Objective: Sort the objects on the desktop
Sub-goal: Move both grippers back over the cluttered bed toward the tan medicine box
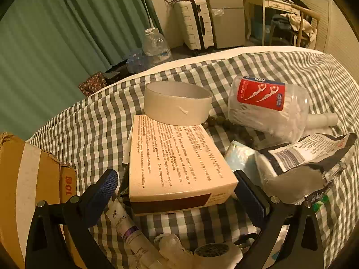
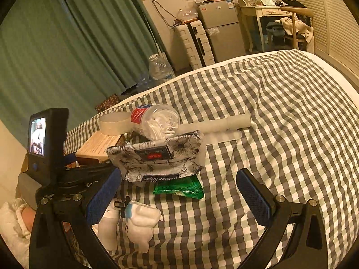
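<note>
Printed carton [image 1: 179, 163] lying flat on the checked bed [image 2: 280, 116], near the middle of the clutter, long axis running away from the camera. Judged light and stiff: thin card walls, likely to dent under a hard squeeze, matt surface offering fair grip. Best taken across the two long side walls, close to the near end, where the dark band sits.

Left tongs [image 1: 179, 190] spread wide, gripping nothing; near end of the carton between the two blue pads, left pad [image 1: 105, 190] just beside the left wall, right pad [image 1: 251, 192] just beside the right wall, contact on either side not certain. Cardboard ring [image 1: 177, 103] resting on the far end of the carton, likely to slide off on lifting. Jar of floss picks [image 1: 267, 107] on its side to the right of the ring. Tube [image 1: 125, 226] lying below the left pad, brown box [image 1: 33, 190] at the bed's left edge.

Right tongs [image 2: 179, 201] likewise spread, empty, hovering over the bed; flowered tissue pack [image 2: 159, 157] just beyond the left pad, green sachet [image 2: 179, 188] beneath it, carton well off to the left.
</note>
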